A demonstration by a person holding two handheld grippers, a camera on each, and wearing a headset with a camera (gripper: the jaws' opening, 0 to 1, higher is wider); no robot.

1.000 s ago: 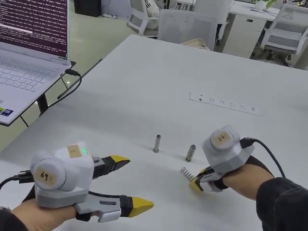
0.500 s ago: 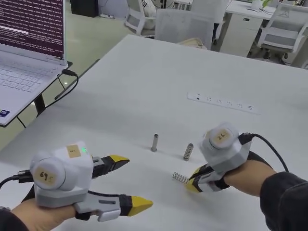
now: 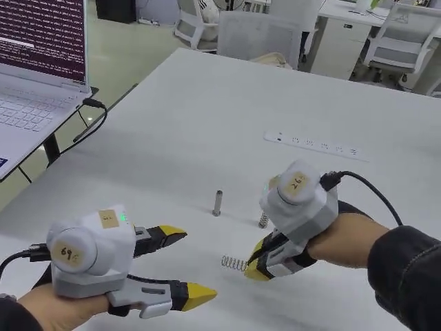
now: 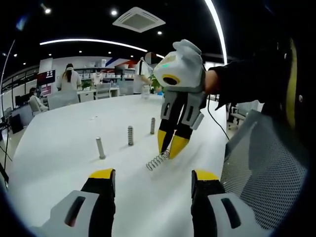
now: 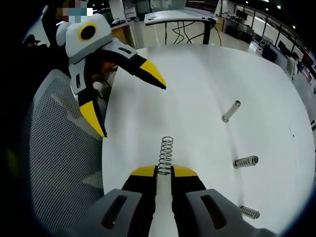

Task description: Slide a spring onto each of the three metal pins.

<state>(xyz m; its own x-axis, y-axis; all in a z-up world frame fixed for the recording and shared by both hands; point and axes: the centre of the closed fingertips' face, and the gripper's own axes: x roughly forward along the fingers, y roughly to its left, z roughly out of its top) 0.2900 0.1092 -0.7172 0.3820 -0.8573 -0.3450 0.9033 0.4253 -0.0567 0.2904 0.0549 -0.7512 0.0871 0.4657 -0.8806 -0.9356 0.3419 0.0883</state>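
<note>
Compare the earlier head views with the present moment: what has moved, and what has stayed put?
The right tongs, shut on one end of the loose spring, have carried it leftward, nearer the left tongs. Nothing was newly gripped or released. The left tongs stay open and in place; the bare pin stays upright.

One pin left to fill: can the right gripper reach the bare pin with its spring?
Probably yes. The right gripper, shut on the spring, has open tabletop between it and the bare pin; the left gripper sits off to one side.
</note>
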